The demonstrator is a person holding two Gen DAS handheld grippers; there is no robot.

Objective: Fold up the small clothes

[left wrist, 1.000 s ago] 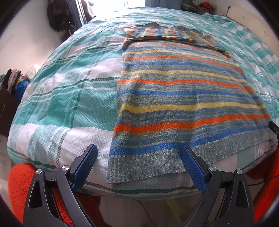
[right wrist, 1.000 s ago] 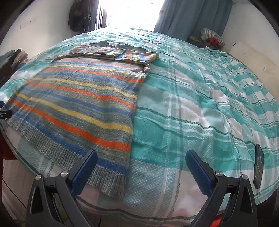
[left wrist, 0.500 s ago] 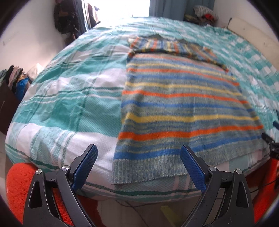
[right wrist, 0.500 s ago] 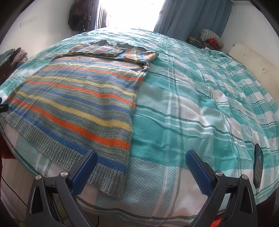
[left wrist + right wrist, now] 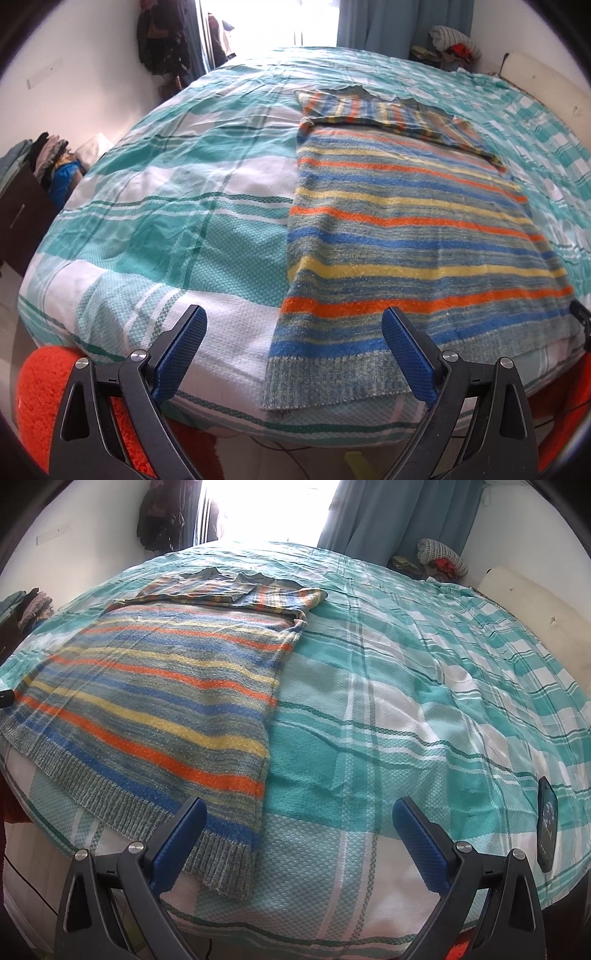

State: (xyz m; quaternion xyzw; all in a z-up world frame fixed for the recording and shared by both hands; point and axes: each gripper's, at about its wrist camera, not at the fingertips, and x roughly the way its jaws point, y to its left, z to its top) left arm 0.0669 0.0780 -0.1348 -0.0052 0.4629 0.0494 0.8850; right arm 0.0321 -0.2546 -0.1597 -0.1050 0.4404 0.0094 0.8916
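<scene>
Both my left gripper (image 5: 293, 350) and right gripper (image 5: 297, 840) are spread wide, holding nothing, so pinching only one hem corner could drag the striped sweater (image 5: 413, 236) crooked.

Bed (image 5: 424, 709) under teal-and-white checked cover. Dark phone (image 5: 547, 829) near its edge. Blue curtain (image 5: 391, 513) by window. Clothes pile (image 5: 452, 46) in corner.

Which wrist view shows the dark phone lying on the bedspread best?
The right wrist view: the phone lies flat near the bed's right edge, fully in frame though seen edge-on. The left wrist view does not show it at all; there the striped sweater fills the right side.
</scene>
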